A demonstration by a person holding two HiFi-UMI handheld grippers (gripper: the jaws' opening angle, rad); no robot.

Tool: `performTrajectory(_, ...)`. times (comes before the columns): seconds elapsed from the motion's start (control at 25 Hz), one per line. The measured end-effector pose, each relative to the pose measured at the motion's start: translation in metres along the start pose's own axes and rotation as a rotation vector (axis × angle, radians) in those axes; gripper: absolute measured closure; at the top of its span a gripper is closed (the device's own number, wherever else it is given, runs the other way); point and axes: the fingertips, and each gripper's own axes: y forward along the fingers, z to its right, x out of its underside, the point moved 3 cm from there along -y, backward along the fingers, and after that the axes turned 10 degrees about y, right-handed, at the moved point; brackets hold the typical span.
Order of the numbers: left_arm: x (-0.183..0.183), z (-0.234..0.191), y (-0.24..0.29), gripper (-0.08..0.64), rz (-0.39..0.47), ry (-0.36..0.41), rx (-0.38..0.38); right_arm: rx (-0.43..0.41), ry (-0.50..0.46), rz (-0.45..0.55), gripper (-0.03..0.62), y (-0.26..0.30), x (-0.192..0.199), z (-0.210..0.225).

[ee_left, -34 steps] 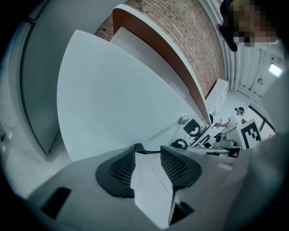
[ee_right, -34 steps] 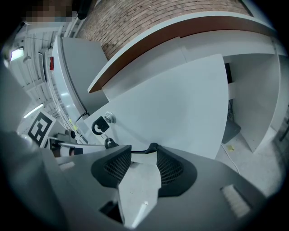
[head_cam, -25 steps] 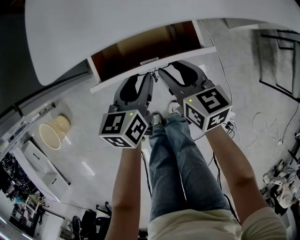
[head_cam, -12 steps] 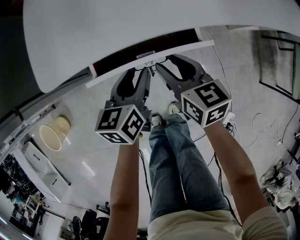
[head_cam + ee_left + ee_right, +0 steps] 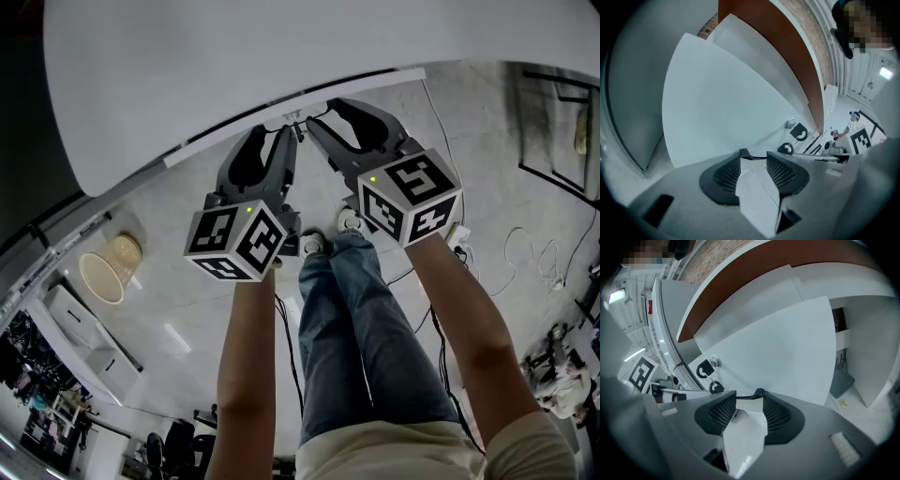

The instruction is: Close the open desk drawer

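1. grey concrete floor [image 5: 169, 291] and a wicker basket [image 5: 108, 264] lie below the white desk [image 5: 234, 66], where the drawer [image 5: 225, 139] sits nearly home, its front all but flush under the desk edge.
2. left gripper [image 5: 287, 139] and right gripper [image 5: 312, 125] stand side by side, tips against the drawer front near its lock [image 5: 790, 123]; both pairs of jaws are apart, clamping nothing.
3. the step in hand looks like the closing push; the next move likely calls for a short, even shove from both hands until the front seats.

The desk top [image 5: 234, 66] hides the drawer's [image 5: 726, 103] inside.
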Motion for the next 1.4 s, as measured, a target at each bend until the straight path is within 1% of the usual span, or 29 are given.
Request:
performTrajectory(0.6,-0.019,-0.007,0.02,0.387,0.015,0.009,0.001,-0.01,-0.012,0.019,0.411,0.015,-0.022,0.01)
performTrajectory(0.8,-0.024,-0.018,0.023,0.387,0.026,0.011,-0.002,-0.009,-0.018,0.026,0.413,0.027,-0.025,0.007)
performTrajectory(0.92,-0.023,-0.014,0.027,0.387,0.034,0.015,0.002,-0.008,-0.02,0.033,0.413,0.025,-0.027,0.012)
performTrajectory(1.12,-0.024,-0.021,0.026,0.388,0.044,0.014,0.0,-0.008,-0.023,0.04,0.411,0.03,-0.026,0.009)
performTrajectory(1.4,-0.036,-0.017,0.038,0.387,0.044,0.007,-0.007,-0.012,-0.03,0.043,0.41,0.032,-0.042,0.018)
